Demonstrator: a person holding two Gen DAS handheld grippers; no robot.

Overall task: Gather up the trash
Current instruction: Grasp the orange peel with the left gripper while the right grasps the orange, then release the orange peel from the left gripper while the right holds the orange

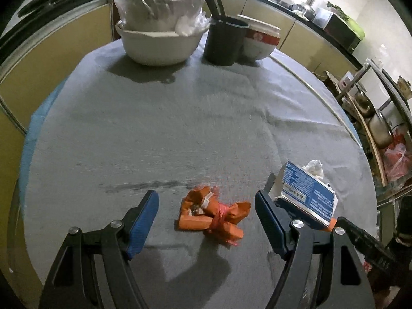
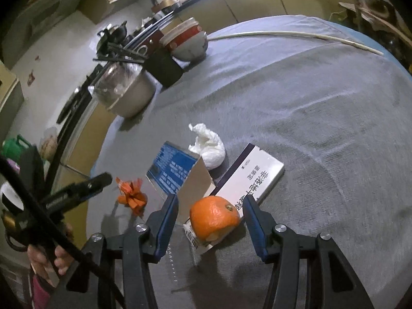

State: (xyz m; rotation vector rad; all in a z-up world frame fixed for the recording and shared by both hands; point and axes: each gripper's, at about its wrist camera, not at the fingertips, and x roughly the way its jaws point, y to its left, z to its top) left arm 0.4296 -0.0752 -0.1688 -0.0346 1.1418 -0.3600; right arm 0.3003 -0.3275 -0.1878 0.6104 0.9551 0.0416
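Note:
A crumpled orange wrapper (image 1: 212, 212) lies on the grey tablecloth (image 1: 180, 128) between the fingers of my left gripper (image 1: 206, 200), which is open and empty. The wrapper also shows in the right wrist view (image 2: 132, 195). My right gripper (image 2: 209, 203) is open around an orange peel (image 2: 213, 217) that rests on a white box (image 2: 253, 177). A blue box (image 2: 175, 166) stands just behind, and a crumpled white tissue (image 2: 208, 148) lies beyond it. The blue box (image 1: 306, 193) and tissue (image 1: 315, 168) sit right of my left gripper.
At the table's far edge stand a white basin holding a plastic-covered pot (image 1: 159, 25), a black cup with chopsticks (image 1: 224, 41) and a red and white bowl (image 1: 260, 41). Kitchen counters and a rack with pots (image 1: 373, 118) surround the table.

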